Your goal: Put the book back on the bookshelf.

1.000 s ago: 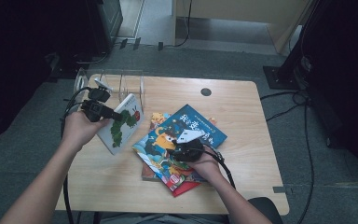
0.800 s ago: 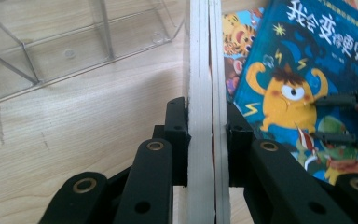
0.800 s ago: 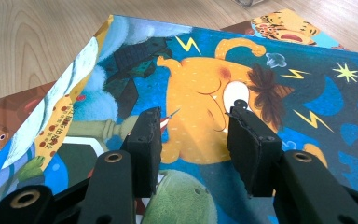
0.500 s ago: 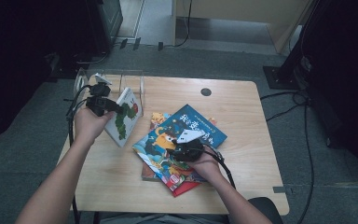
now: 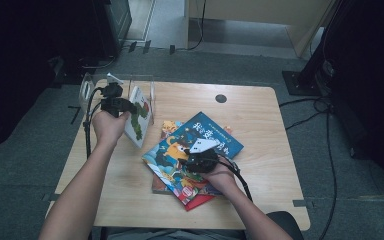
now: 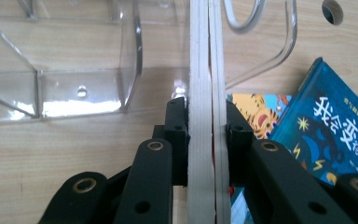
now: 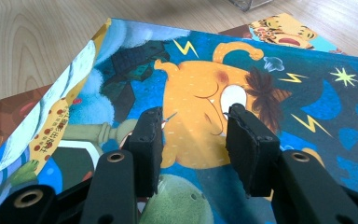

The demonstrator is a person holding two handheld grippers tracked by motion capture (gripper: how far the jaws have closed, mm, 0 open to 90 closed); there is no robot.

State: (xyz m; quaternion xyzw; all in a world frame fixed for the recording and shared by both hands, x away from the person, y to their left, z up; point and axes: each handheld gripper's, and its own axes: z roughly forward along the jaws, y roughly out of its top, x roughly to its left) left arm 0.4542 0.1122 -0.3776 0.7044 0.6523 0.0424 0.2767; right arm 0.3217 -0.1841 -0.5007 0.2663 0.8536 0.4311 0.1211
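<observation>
Holding a thin picture book [image 5: 139, 116] upright on its edge, the left gripper [image 6: 205, 135] is clamped on it just before the clear plastic rack [image 6: 74, 79]. The book seems light and stiff, with smooth covers, so gripping near the spine is safest. The right gripper [image 7: 193, 140] has its jaws apart over the pile [image 5: 200, 155], where I count three or four books.
</observation>
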